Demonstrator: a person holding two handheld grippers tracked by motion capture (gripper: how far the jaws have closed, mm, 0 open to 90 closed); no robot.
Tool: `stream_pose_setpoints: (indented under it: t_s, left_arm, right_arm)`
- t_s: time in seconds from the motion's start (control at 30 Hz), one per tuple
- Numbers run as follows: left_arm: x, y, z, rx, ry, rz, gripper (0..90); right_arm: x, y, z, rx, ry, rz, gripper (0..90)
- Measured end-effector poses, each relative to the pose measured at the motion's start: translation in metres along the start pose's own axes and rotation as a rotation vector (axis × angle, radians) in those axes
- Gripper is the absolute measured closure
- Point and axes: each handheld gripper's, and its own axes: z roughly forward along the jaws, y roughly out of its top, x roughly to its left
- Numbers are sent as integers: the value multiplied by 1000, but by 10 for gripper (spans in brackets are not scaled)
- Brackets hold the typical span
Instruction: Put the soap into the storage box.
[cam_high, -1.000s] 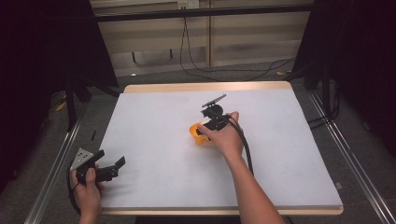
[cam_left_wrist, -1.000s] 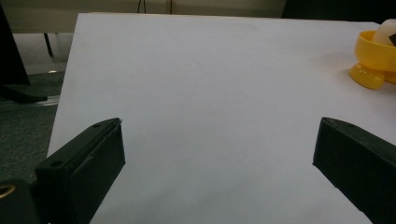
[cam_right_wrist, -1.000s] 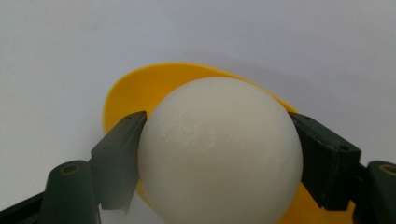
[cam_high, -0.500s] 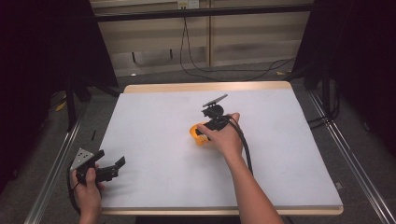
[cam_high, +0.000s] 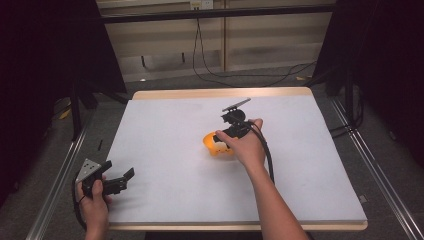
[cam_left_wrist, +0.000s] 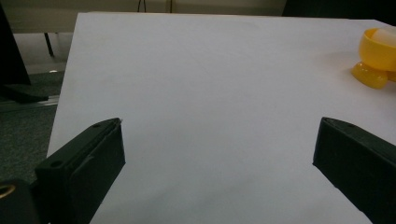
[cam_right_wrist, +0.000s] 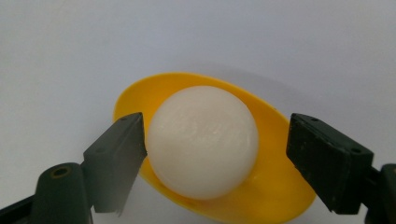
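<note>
A yellow egg cup (cam_high: 211, 146) stands near the middle of the white table (cam_high: 170, 130), and a white ball (cam_right_wrist: 203, 140) rests in it. My right gripper (cam_high: 223, 140) is lowered over the cup and open. In the right gripper view its fingertips (cam_right_wrist: 130, 135) straddle the ball: the left jaw is at the ball's side, the right jaw stands apart from it. My left gripper (cam_high: 123, 180) is held low at the table's front left corner, open and with nothing in it (cam_left_wrist: 217, 135). The left gripper view shows the egg cup (cam_left_wrist: 376, 51) far off at its upper right.
Cables (cam_high: 235, 75) lie on the floor beyond the table's far edge. Metal rails (cam_high: 60, 175) run along both sides of the table. A cable (cam_high: 267, 155) trails from my right gripper along the forearm.
</note>
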Motion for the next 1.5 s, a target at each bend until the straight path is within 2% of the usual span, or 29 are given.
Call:
stream_pose_setpoints:
  t_s: [0.43, 0.73, 0.97, 1.17, 1.5]
  left_arm:
    - [0, 0, 0, -1, -2, -8, 19]
    - [0, 0, 0, -1, -2, -6, 19]
    - [0, 0, 0, -2, -3, -9, 19]
    - [0, 0, 0, -2, -3, -8, 19]
    - [0, 0, 0, 1, 2, 1, 19]
  right_arm:
    - [-15, -8, -14, -17, -20, 12, 161]
    - [-26, -15, -21, -13, -34, 36, 63]
    - [-32, -18, -25, -16, -44, 38, 42]
    - [-41, -26, -27, -25, -42, 49, 7]
    - [-56, -41, -33, -34, -53, 67, 2]
